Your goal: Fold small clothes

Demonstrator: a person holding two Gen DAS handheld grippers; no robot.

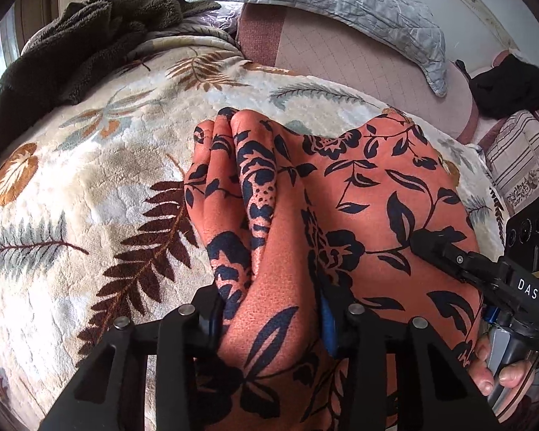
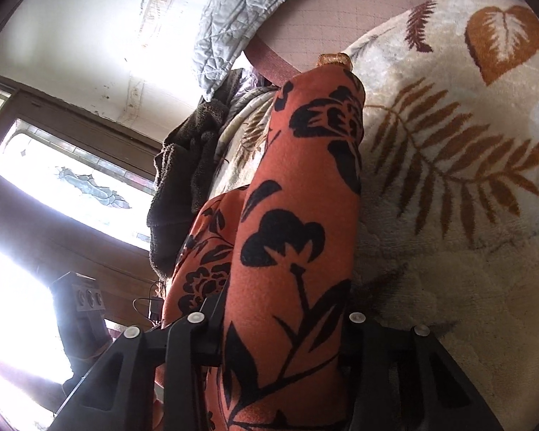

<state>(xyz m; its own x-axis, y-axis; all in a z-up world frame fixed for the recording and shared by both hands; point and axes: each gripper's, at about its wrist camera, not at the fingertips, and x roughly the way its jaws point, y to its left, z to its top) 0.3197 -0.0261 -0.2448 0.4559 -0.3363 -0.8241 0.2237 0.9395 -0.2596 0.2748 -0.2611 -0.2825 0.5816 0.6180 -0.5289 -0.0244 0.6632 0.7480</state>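
Observation:
An orange garment (image 1: 359, 179) with a dark floral print lies on a cream leaf-patterned blanket (image 1: 90, 179). My left gripper (image 1: 269, 319) is shut on a bunched fold at its near edge, and the cloth rises up between the fingers. At the right of the left wrist view, my right gripper (image 1: 425, 242) pinches the garment's right side. A person's fingers (image 1: 499, 373) hold its handle. In the right wrist view the garment (image 2: 305, 179) stretches away as a lifted ridge from my right gripper (image 2: 287, 334), which is shut on it above the blanket (image 2: 449, 251).
A dark fleece garment (image 1: 82, 36) is heaped at the blanket's far left. A grey quilted cover (image 1: 323, 0) lies on the pink mattress (image 1: 341, 57) behind. A black item (image 1: 510, 86) and striped cloth (image 1: 521, 154) sit at the far right. A bright window (image 2: 72, 179) is beyond.

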